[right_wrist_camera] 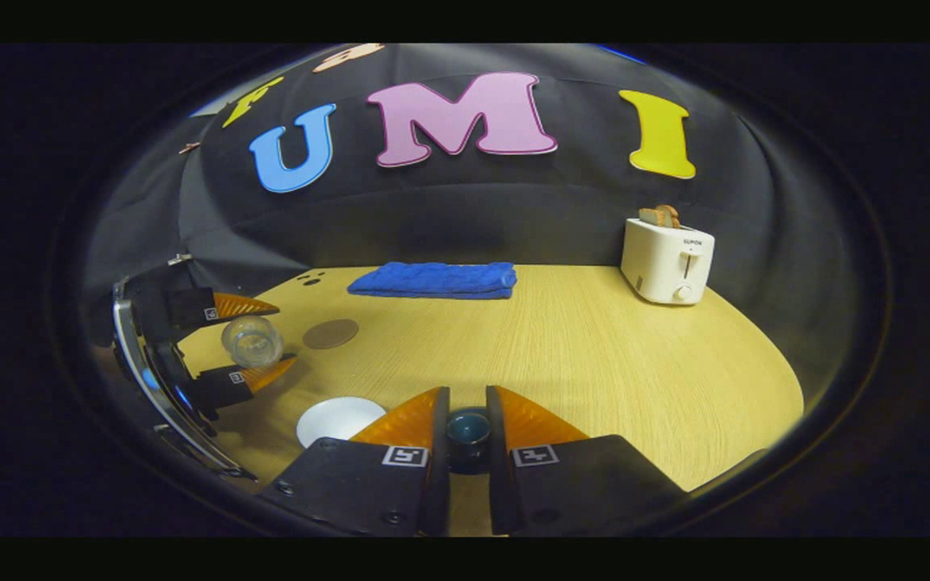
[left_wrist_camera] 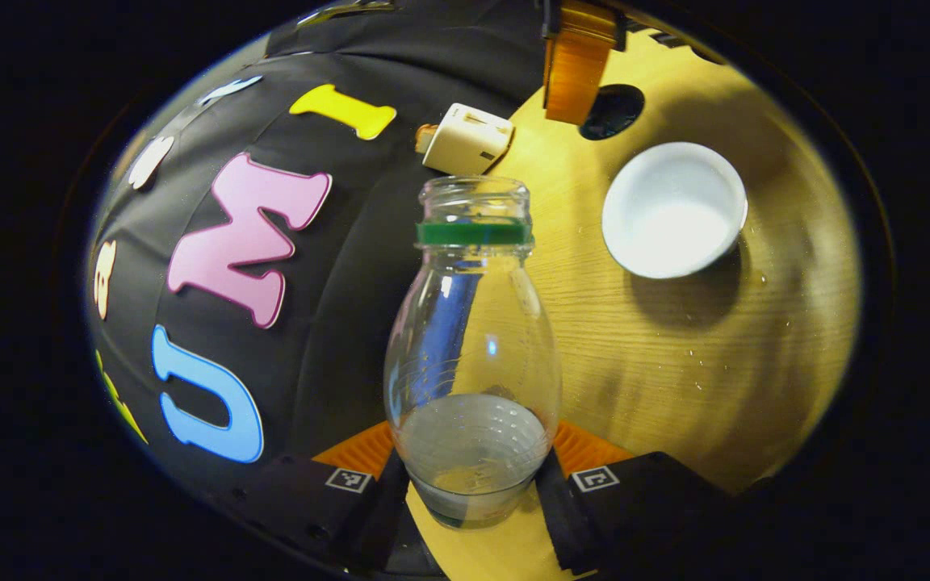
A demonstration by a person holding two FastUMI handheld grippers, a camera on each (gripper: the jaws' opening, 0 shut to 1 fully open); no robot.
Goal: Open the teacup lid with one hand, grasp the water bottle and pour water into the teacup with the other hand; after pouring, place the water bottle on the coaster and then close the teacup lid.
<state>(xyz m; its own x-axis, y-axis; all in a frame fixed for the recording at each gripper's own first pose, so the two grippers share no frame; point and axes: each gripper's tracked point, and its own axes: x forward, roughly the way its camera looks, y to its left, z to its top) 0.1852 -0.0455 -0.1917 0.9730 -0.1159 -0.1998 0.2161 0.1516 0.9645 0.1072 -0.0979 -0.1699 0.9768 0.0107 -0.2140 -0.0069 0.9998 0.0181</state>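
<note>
- Left gripper view: the left gripper [left_wrist_camera: 471, 478] has its jaws closed on the lower body of the water bottle [left_wrist_camera: 471, 355], one finger pressing each side, the clear bottle held up with a little water pooled at its base.
- The bottle's open mouth, ringed by a green band, points away from the camera toward the far part of the counter [left_wrist_camera: 675, 363]; in this tilted view the wood surface runs up the right side.
- Beyond the bottle, the white teacup [left_wrist_camera: 673, 210] sits uncovered on the counter, its bowl open to the camera.
- A dark round coaster [left_wrist_camera: 612, 111] lies just past the teacup, partly covered by the tip of the other gripper at the top edge of the view.
- A white toaster [left_wrist_camera: 467, 139] stands by the counter's back edge against the booth wall.
- Right gripper view: the right gripper [right_wrist_camera: 467, 432] has its jaws nearly closed around a small dark lid [right_wrist_camera: 467, 429], held at the counter's near edge; whether both fingers press on it cannot be told.
- The teacup shows to the left at the near edge, with the left gripper and bottle above it and the coaster just beyond.
- A folded blue towel [right_wrist_camera: 435, 279] lies along the back edge, the toaster in the back right corner.
</note>
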